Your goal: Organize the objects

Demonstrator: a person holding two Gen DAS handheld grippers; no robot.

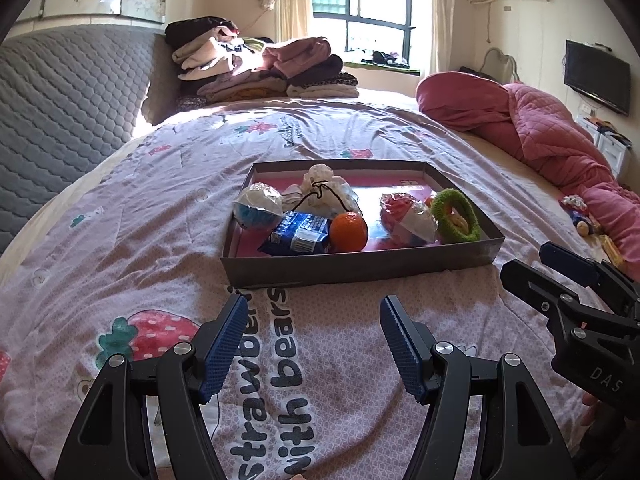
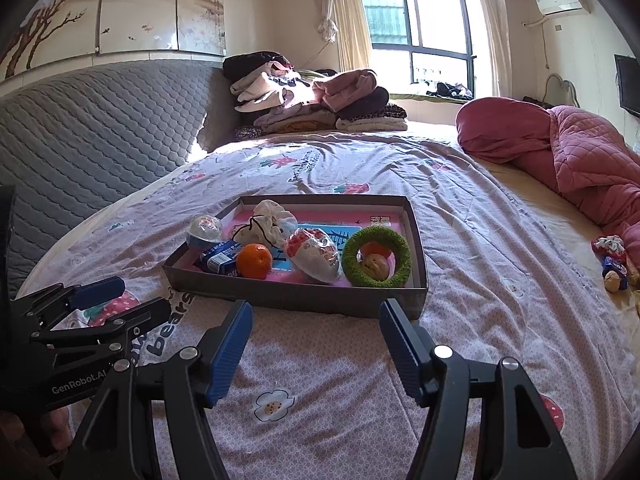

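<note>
Grey cardboard tray (image 2: 224, 286) is sitting mid-frame on the bed (image 2: 480, 320), holding one orange (image 2: 254, 261), one blue packet (image 2: 218, 260), one green ring (image 2: 377, 257), two wrapped balls and one white pouch (image 2: 272, 222). Left gripper (image 1: 314, 316) and right gripper (image 2: 316, 320) are hovering wide open, empty, before its near edge, with bare quilt around

A pile of folded clothes (image 1: 260, 68) sits at the far end of the bedspread (image 1: 120, 240), under the window (image 1: 360, 4). To the right of that pile lies a rumpled pink quilt (image 1: 540, 120); left of it stands a grey quilted headboard (image 1: 68, 100).
</note>
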